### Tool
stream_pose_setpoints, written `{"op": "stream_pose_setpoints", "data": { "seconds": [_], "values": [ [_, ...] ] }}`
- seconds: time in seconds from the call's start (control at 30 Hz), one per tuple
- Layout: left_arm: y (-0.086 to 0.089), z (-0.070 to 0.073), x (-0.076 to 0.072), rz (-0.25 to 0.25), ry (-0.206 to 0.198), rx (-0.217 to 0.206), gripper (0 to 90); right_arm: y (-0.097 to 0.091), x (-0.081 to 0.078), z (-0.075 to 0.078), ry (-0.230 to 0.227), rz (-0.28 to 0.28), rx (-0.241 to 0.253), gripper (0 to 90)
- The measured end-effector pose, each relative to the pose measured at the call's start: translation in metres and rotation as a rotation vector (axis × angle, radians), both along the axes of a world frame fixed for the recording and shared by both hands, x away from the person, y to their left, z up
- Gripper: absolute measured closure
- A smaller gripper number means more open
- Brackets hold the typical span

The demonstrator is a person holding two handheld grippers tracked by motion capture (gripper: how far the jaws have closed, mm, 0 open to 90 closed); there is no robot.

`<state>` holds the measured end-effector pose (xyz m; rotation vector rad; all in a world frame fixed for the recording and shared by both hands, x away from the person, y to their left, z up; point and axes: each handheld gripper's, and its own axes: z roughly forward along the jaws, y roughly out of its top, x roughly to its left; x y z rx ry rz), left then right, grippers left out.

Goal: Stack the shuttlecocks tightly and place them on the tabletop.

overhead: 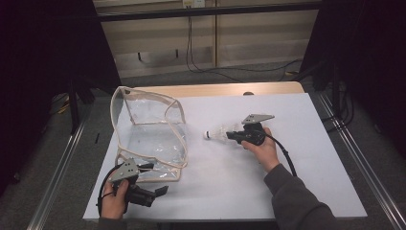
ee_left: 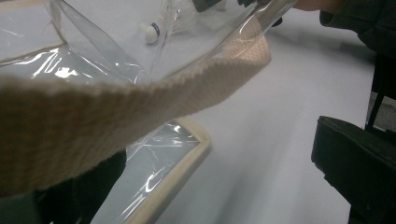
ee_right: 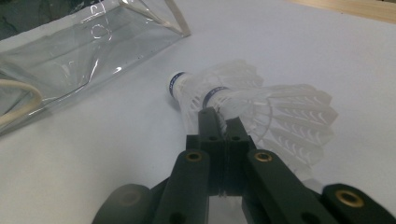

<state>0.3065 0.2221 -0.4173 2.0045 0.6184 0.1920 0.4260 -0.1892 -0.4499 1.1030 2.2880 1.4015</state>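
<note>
1. Shuttlecocks [overhead: 219, 132]: white feathered, two nested one into the other, as the right gripper view [ee_right: 219, 100] shows; cork ends banded in blue. They lie near the centre of the white table [overhead: 230, 187], cork pointing toward 9 o'clock in the high view.
2. Right gripper [overhead: 233, 135]: at 3 o'clock of the shuttlecocks, jaws pressed together on the feather skirt, pinching it [ee_right: 218, 122].
3. Clear plastic bag [overhead: 148, 136]: beige woven trim, standing open at 9 o'clock of the shuttlecocks and apart from them.
4. Left gripper [overhead: 154, 178]: at 7 o'clock on the table, at the bag's near corner. In the left gripper view the beige trim [ee_left: 140, 102] lies across the front; one black jaw stands far off at the right edge, so the jaws are spread.
</note>
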Motion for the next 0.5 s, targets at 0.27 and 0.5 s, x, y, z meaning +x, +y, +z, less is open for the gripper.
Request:
{"op": "stream_pose_setpoints", "data": {
  "seconds": [0.27, 0.5],
  "values": [
    [-0.0001, 0.0, -0.0002, -0.002, -0.001, -0.005, 3.2, 0.0049, 0.0006, -0.0001, -0.004, 0.01, -0.003, 89.6],
    [-0.0001, 0.0, -0.0002, -0.002, -0.001, -0.006, 3.2, 0.007, 0.0014, -0.0005, -0.002, 0.013, 0.002, 89.6]
  ]
}}
